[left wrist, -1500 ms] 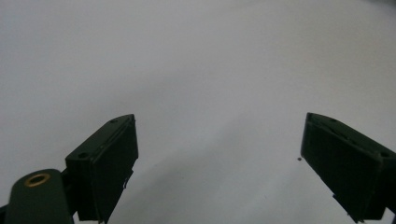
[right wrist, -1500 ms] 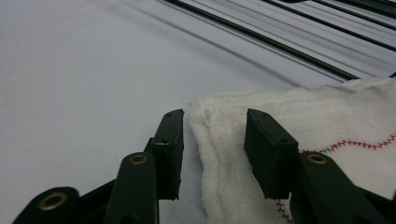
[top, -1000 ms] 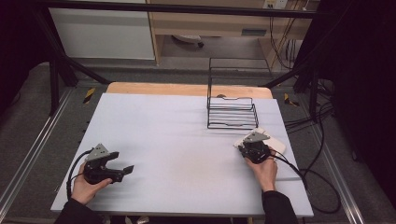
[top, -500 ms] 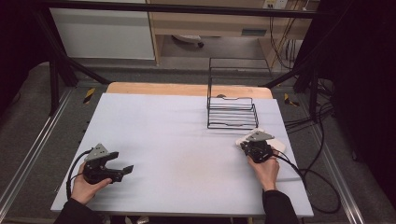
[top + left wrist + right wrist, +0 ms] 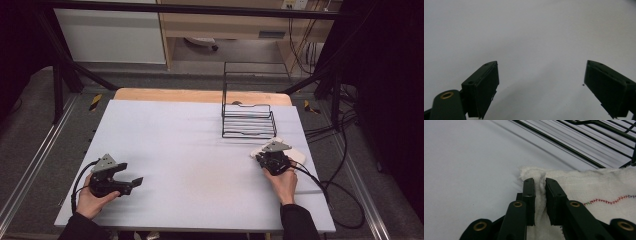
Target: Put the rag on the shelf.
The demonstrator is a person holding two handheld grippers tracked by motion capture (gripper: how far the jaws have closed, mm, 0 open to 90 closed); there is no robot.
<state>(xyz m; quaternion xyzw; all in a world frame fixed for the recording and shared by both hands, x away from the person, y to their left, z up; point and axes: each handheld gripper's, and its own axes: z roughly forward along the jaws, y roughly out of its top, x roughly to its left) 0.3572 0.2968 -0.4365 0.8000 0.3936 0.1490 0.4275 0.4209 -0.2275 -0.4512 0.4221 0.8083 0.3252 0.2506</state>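
Right gripper (image 5: 539,183) pinching a cloth (image 5: 584,191); its jaws have just been opening a little.
Left gripper (image 5: 131,181) gapes over bare table (image 5: 190,150); rack (image 5: 248,120) just beyond cloth.

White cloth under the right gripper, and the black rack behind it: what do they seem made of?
The white cloth with coloured stitching looks like soft woven cotton: nubby matt weave, pinched into a fold. The black wire rack looks like thin coated metal rod, judging by its straight, slightly glossy bars.

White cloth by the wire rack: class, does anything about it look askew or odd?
Yes. The cloth is not lying flat: the right gripper has a ridge of it pinched up between its jaws, beside the wire rack. Its colourful stitching runs slanted. Nothing looks spilled or torn.
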